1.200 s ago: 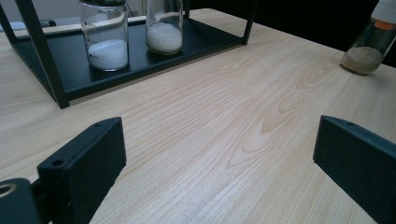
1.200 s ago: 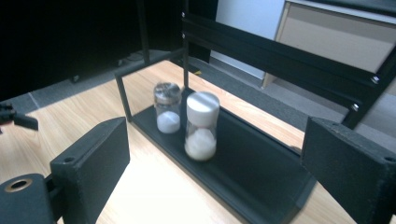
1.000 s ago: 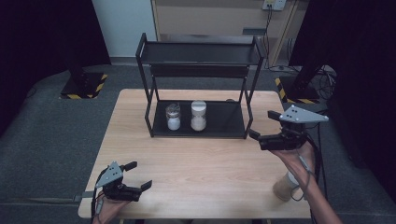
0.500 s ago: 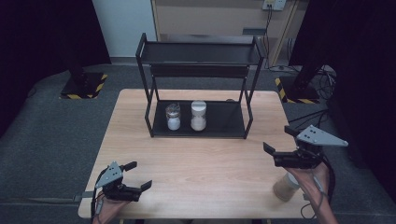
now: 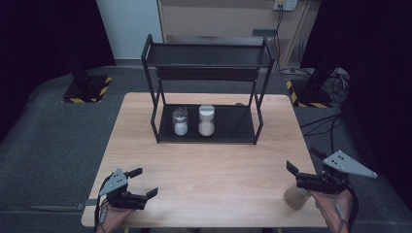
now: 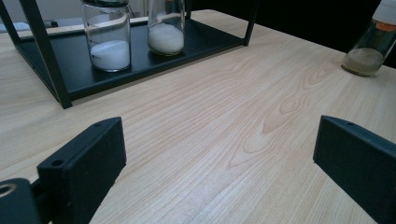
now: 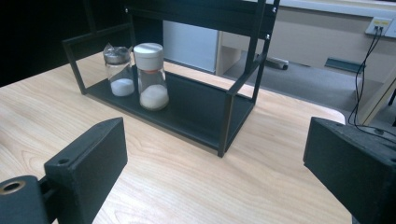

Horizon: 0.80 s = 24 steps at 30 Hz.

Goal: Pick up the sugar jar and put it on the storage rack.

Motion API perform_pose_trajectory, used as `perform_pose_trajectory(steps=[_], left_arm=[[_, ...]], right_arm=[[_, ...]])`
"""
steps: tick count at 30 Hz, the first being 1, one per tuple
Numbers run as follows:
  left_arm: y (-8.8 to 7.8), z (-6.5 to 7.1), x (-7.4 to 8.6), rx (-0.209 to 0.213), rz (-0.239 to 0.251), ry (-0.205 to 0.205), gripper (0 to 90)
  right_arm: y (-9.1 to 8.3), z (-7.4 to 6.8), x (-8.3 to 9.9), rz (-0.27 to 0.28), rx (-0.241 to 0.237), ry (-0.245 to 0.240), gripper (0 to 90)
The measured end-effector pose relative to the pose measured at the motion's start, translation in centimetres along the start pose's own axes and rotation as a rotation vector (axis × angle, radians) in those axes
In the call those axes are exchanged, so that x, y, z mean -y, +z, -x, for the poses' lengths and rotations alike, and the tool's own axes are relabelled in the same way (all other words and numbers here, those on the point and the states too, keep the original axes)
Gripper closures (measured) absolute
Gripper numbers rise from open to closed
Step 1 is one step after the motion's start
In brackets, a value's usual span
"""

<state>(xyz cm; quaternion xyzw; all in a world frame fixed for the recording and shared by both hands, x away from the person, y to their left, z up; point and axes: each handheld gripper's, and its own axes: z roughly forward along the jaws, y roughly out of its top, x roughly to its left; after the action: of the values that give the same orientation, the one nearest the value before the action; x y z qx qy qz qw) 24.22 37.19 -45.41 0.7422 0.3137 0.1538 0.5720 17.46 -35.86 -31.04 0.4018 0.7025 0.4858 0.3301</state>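
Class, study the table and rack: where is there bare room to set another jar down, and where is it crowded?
Free: the tabletop between the rack and the two grippers, and the lower shelf right of the white-lidded jar. Crowded: the shelf's left part, with that jar beside the clear jar, and the near right corner by the brown jar.

Left black two-jaw gripper and right black two-jaw gripper: each carries a grey three-cornered plate on top; flat rectangular matte jaws with small screw holes; thin black cables trailing along bare forearms.
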Motion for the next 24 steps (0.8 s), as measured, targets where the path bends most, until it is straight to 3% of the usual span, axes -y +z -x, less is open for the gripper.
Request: perform_pose_trajectory(steps=[11, 24], left_arm=[[-0.2, 0.1, 0.0, 0.0, -0.014, 0.0, 1.4], [-0.6, 0.0, 0.3, -0.011, 0.004, -0.011, 1.4]], right_arm=[[-1.5, -0.9, 2.3, 0.02, 0.054, 0.009, 6.0], [-2.0, -1.2, 4.9, 0.022, 0.072, 0.055, 5.9]])
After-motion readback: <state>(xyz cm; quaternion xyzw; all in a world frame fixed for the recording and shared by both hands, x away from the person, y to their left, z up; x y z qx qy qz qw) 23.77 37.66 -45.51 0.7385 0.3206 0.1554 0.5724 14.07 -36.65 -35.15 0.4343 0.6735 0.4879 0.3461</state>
